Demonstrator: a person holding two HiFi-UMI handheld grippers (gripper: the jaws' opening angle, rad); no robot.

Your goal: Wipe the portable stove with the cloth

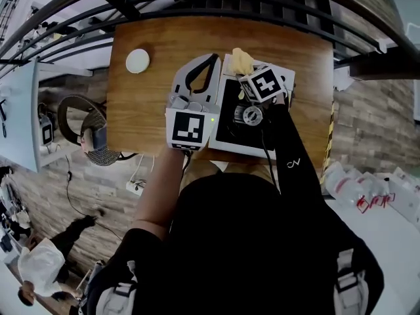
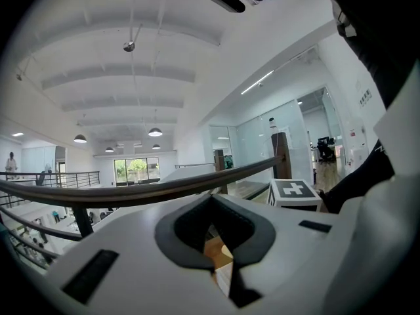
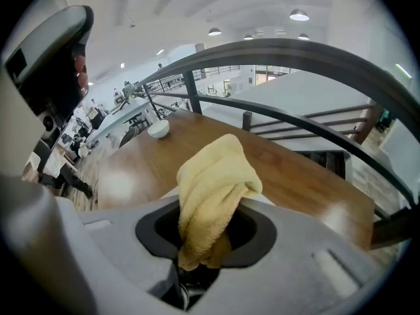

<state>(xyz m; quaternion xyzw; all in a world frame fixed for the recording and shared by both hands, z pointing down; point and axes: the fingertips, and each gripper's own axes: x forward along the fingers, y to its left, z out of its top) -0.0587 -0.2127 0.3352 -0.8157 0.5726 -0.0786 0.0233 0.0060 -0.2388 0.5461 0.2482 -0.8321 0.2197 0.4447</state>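
Right gripper view: what do the tongs hold?

— My right tongs [image 3: 209, 209] are clamped on the cloth [image 3: 213, 182]. It is yellow and bunched, and a fold stands up out of the dark pads. Past it runs the wooden counter [image 3: 275, 169]. A small white round dish [image 3: 157, 130] sits well away at the far left corner. A dark railing [image 3: 295, 51] arcs beyond the counter edge.

— And the left?

— In the left gripper view, my left tongs [image 2: 211, 197] are closed with nothing between them. The pads meet at the tip. A sliver of wood shows through the gap lower down.

— Where is the stove?

— In the head view, the portable stove [image 1: 226, 120] sits on the near right part of the counter. It has a white body, a black top and a round burner in the middle. My right tongs hold the cloth over its far edge, left of centre. I cannot tell whether the cloth touches the surface. My left tongs lie just beside the stove's left side and point away from me. I cannot tell whether they touch it either.

— Anything else on the counter?

— Only the dish, well apart from the stove.
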